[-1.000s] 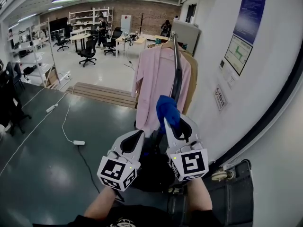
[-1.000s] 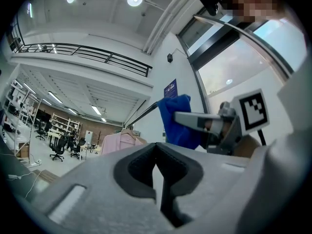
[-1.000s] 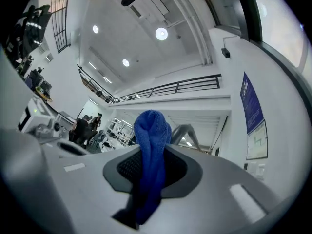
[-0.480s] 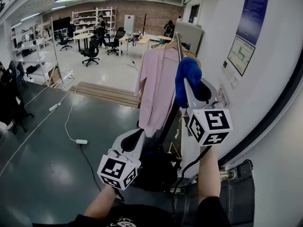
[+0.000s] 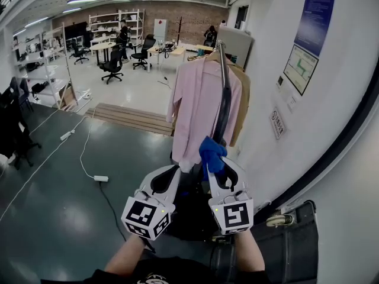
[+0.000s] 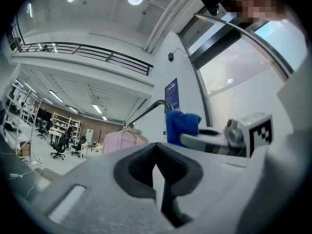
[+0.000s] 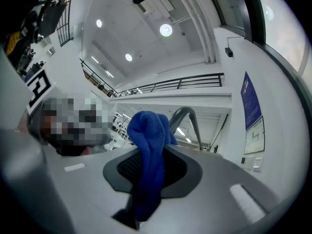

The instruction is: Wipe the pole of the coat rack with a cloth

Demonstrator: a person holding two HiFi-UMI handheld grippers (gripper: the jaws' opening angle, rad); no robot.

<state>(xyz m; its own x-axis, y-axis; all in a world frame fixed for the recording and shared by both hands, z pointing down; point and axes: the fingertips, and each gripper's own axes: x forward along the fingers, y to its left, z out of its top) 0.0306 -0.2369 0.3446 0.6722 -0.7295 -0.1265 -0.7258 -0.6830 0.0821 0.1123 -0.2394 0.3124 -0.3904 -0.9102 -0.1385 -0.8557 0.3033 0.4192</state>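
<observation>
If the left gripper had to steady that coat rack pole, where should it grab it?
Probably the bare stretch of pole above the blue cloth, approached from the person's own side: it is slim and near upright, so opened jaws could straddle it, while the pink shirt hangs beside it.

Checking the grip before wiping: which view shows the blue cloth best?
The right gripper view: the blue cloth fills the centre, clamped in the right claw. The head view shows it small, by the pole; the left gripper view shows only its bunched end.
</observation>
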